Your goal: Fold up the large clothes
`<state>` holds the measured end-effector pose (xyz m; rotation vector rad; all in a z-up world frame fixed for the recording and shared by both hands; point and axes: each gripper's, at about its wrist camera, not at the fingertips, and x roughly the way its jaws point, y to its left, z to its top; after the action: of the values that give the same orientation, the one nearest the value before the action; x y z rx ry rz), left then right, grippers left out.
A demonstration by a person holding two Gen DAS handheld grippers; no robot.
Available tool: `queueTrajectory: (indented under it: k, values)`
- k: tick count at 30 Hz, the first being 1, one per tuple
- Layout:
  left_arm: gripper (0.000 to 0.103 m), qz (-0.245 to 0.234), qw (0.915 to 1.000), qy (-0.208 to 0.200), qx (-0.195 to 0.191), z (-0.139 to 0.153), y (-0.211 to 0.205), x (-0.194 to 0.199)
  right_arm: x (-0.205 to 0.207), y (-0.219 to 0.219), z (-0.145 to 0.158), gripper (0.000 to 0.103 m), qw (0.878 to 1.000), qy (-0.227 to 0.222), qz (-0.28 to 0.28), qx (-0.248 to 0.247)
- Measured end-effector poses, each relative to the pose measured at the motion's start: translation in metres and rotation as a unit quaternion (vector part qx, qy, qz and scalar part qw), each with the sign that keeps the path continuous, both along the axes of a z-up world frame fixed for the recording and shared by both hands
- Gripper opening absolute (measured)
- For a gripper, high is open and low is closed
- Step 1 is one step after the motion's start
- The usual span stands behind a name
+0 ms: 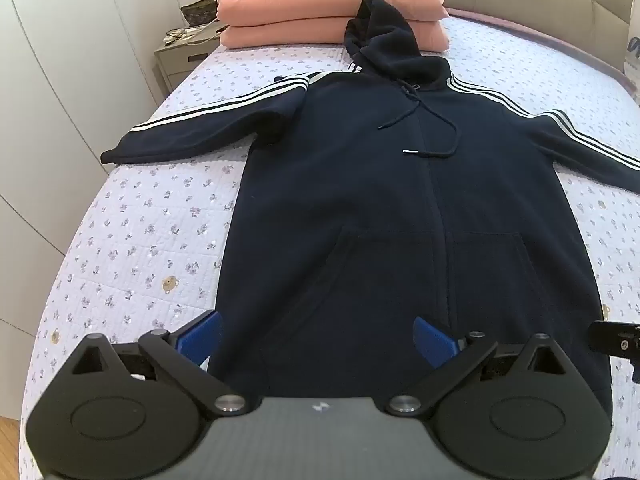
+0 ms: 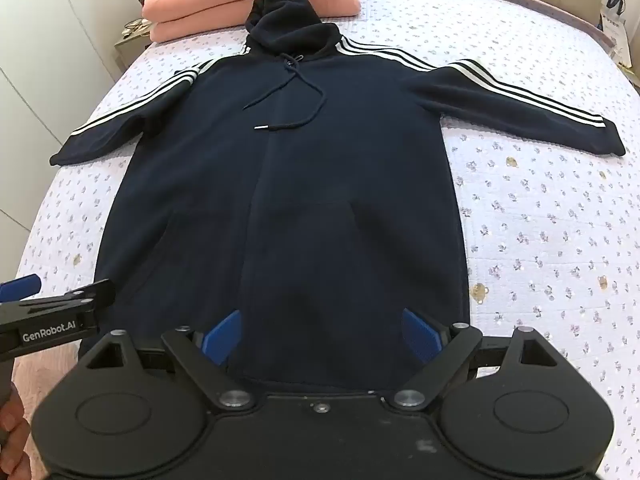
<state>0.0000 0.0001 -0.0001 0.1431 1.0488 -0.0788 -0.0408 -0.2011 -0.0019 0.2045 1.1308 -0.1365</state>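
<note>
The left gripper (image 1: 316, 338) and right gripper (image 2: 320, 334) tilt steeply downward, jaws spread wide and empty, above the hem of the dark navy fleece hoodie with white-striped sleeves (image 1: 400, 200). The hem's edge is hidden beneath both tools.

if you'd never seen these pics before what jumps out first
A dark navy hoodie with white-striped sleeves lies spread flat, front up, across the middle of a floral bedspread, arms out to both sides. Its hood rests on a stack of folded pink bedding at the head of the bed. Nearest the cameras, the left gripper and right gripper hang wide open over the hem, holding nothing.
</note>
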Motion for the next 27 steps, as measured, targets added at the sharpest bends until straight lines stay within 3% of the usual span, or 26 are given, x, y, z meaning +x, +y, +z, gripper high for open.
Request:
queueTrajectory:
  k: [27]
  values:
    - [0.103, -0.004, 0.9999, 0.008, -0.011, -0.008, 0.001, 0.0, 0.001, 0.006, -0.002, 0.102, 1.0, 0.004, 0.01, -0.009]
